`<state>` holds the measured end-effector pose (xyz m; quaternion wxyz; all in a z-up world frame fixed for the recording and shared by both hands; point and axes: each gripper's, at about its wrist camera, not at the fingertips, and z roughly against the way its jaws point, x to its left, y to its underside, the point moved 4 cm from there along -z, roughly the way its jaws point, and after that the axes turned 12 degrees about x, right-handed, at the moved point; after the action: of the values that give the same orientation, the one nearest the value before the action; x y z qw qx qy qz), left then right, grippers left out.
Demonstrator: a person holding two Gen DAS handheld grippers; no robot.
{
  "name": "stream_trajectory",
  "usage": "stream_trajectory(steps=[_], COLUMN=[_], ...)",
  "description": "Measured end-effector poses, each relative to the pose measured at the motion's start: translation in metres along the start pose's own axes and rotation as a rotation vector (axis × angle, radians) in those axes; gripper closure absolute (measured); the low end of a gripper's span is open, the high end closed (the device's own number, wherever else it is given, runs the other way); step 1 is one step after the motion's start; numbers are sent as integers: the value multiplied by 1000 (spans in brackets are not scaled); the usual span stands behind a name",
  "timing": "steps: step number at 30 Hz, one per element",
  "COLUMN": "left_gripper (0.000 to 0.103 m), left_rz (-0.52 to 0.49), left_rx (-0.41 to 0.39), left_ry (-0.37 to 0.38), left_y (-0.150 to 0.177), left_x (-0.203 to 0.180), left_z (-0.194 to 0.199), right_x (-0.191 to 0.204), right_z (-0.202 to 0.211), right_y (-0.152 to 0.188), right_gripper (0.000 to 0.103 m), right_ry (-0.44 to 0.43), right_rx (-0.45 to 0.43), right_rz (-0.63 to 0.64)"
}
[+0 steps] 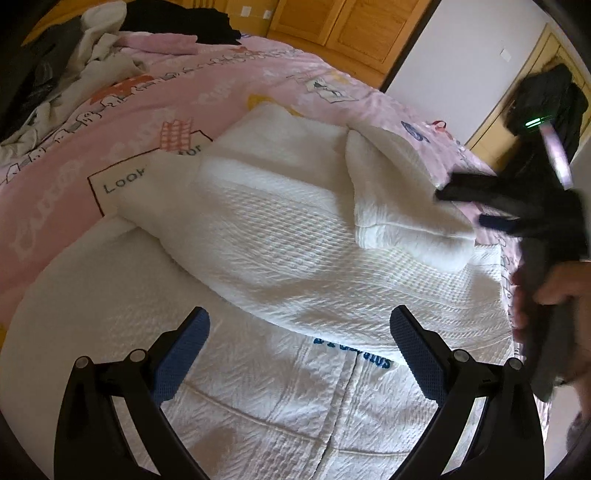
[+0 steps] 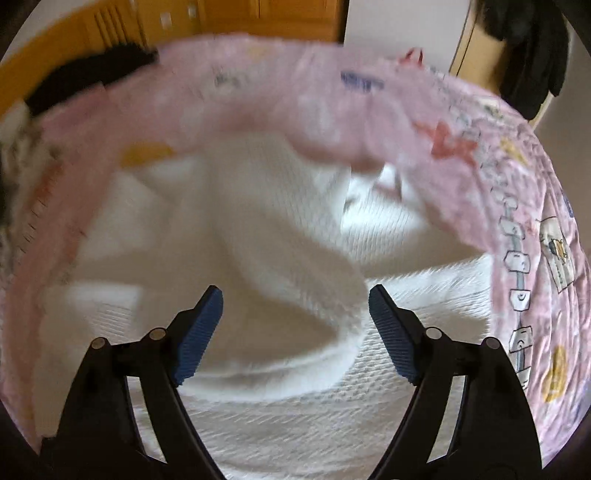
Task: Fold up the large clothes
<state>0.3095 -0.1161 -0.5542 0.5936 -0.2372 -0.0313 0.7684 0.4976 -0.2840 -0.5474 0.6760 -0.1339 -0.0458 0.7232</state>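
White knit clothing [image 1: 280, 229] is spread on a bed covered by a pink printed quilt [image 1: 110, 122]. The garment is textured, with blue lettering [image 1: 354, 354] partly hidden under a folded-over layer. One sleeve [image 1: 399, 192] is laid across the body of the garment, its cuff end pointing toward the right edge of the bed. A second folded part is seen reaching toward the upper left, over a printed patch on the quilt.

The left tool [image 1: 299, 354] is held above the near part of the garment, angled downward. Its jaws are spread wide, and nothing is caught between the blue pads [image 1: 184, 354]; only cloth lying flat below is seen through the gap.

The right tool [image 2: 295, 328] is seen in its own view with jaws parted, the blue pads [image 2: 201, 332] standing clear on either side of a raised fold of the white cloth [image 2: 295, 332]. The fold lies in the gap, but no pad is seen pressing on it, so the tool is released. This view is heavily blurred. In the left wrist view the same tool [image 1: 461, 206] is seen at the right edge of the bed, carried by a hand [image 1: 561, 291].

A heap of grey and white clothes [image 1: 74, 55] and a black garment [image 1: 184, 18] are left at the far side of the bed. Wooden cabinets [image 1: 351, 22] are seen behind.
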Motion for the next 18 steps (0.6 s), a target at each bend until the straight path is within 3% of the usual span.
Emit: stream_trajectory(steps=[2,3,8,13,16,18], left_gripper=[8,8,8,8,8,8], left_rz=[2,3,9,25,20,17], left_rx=[1,3,21,54,55,53], left_ry=[-1,-4,7,24,8,-12], left_y=[0,0,1,2,1,2], left_x=[1,1,3,5,5,5], left_z=[-1,-1,-9,-18,-22,-24], right_x=[3,4,3,4,12,28], right_z=[-16,-17,8,74,115,131], right_y=[3,6,1,-34,-47,-37], right_gripper=[90,96,100,100,100,100], right_ry=[48,63,120,434,540,566], right_rx=[25,24,-82,-357,-505,-597], right_rz=[44,61,114,303,355,409])
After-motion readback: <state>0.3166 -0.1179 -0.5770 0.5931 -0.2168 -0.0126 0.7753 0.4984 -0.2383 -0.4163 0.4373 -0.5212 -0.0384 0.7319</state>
